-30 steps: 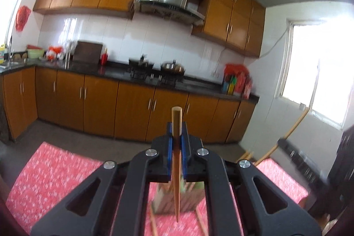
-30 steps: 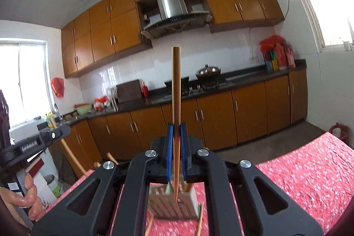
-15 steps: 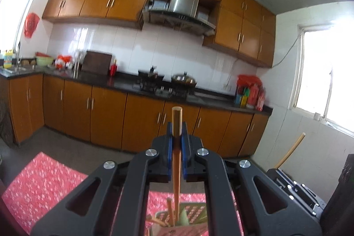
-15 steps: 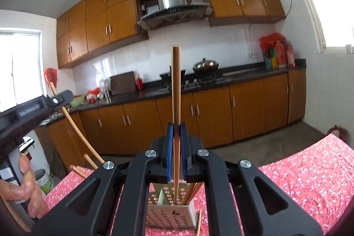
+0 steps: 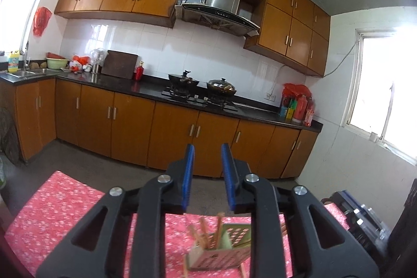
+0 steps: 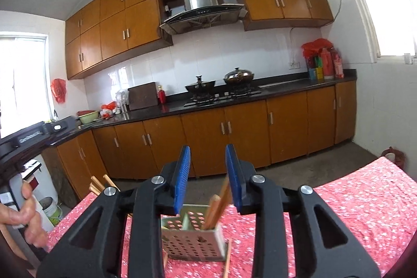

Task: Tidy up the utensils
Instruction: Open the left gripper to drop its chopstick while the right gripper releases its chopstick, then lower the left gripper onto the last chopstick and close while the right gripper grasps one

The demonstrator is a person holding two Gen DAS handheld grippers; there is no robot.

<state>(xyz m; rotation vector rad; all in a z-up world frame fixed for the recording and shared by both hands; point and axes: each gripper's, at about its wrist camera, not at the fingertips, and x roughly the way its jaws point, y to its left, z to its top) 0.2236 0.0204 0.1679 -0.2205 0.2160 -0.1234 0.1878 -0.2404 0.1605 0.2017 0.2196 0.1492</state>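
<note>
My left gripper point(image 5: 207, 173) was opening, and nothing stood between its blue pads; it gripped no chopstick. My right gripper point(image 6: 207, 175) was opening too. In the right wrist view one chopstick point(image 6: 223, 193) crossed the gap close to the right pad, but I cannot tell if it touched the pad. I judged it as released.

The perforated utensil holder point(image 6: 192, 241) stood on the red flowered tablecloth point(image 6: 365, 199), in the lower middle of both views, directly below and a little ahead of both grippers. Several wooden chopsticks point(image 5: 208, 233) were in it. They leaned in the right compartment in the right wrist view, with their long axis nearly upright and tilted to the upper right of the frame.

More chopsticks lay flat on the cloth just beside the holder point(image 6: 228, 254), with their long axis toward the lower edge of the frame. I think these were the next ones to collect. They lay under my right gripper, so this hand seemed nearer. It would have to point more downward to reach them.

My left hand point(image 6: 28, 220) showed at the lower left of the right wrist view.
</note>
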